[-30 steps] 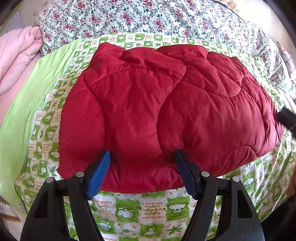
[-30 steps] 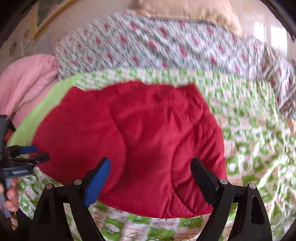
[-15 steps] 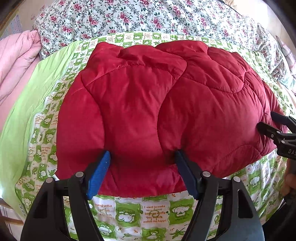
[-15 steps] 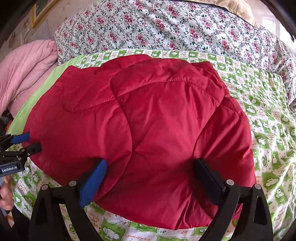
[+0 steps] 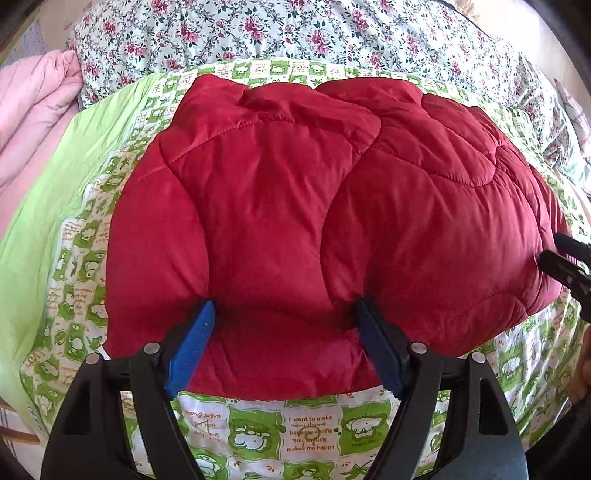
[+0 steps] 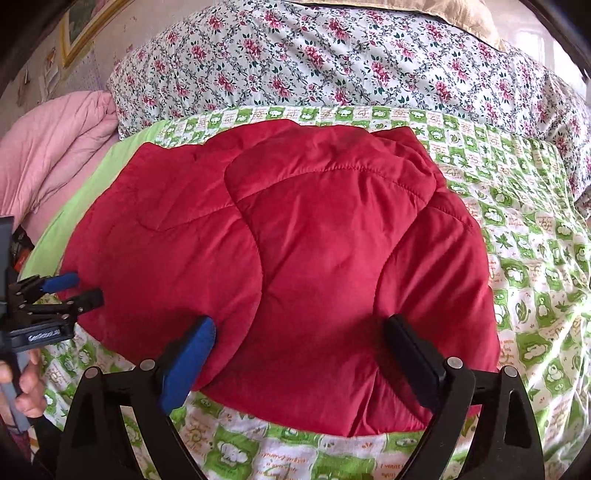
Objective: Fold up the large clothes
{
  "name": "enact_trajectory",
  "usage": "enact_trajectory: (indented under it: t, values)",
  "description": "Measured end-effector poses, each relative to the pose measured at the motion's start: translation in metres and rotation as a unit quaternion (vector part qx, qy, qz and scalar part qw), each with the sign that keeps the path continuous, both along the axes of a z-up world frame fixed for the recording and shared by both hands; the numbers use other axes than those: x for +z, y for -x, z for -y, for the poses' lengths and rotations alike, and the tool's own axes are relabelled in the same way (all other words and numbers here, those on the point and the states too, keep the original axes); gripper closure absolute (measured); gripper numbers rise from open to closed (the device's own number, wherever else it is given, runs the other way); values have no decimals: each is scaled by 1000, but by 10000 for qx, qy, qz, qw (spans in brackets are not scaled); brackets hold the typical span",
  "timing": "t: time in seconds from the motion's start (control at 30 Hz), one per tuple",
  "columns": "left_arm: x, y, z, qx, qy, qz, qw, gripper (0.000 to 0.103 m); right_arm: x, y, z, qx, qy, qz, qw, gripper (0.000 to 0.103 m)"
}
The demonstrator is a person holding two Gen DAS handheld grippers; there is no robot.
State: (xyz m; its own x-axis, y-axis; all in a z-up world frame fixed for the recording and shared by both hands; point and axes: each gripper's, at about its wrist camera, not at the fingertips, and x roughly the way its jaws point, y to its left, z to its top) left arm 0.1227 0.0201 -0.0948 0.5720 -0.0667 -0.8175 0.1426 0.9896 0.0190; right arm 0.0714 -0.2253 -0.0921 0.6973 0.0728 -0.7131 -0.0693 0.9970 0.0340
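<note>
A red quilted padded jacket (image 5: 325, 221) lies folded into a broad puffy bundle on the green-and-white patterned bedspread (image 5: 295, 432). My left gripper (image 5: 284, 314) is open, its blue fingers pressed into the jacket's near edge on the left side. My right gripper (image 6: 299, 328) is open too, fingers wide against the jacket's (image 6: 295, 251) near edge on the right side. The left gripper also shows in the right wrist view (image 6: 74, 288), and the right gripper's tips show at the right edge of the left wrist view (image 5: 565, 254).
A floral quilt (image 6: 351, 62) is piled along the far side of the bed. A pink duvet (image 6: 48, 155) lies at the far left. A plain green sheet (image 5: 40, 229) runs along the left. A framed picture (image 6: 85, 29) hangs on the wall.
Both grippers have moved forward and down onto the jacket's near edge. The right gripper swung in from a blurred, farther position and now presses into the fabric.
</note>
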Motion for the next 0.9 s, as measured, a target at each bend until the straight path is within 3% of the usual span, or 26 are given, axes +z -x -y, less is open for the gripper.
enact_trajectory:
  t: [0.4,0.9]
  values:
    - [14,39,4,-88,40,172,9998,23,10,36,3,14,-273,134,9995,9]
    - [21,85,19,-311,-644,235,9972,20,19,89,-19,431,-194,39,9989,7]
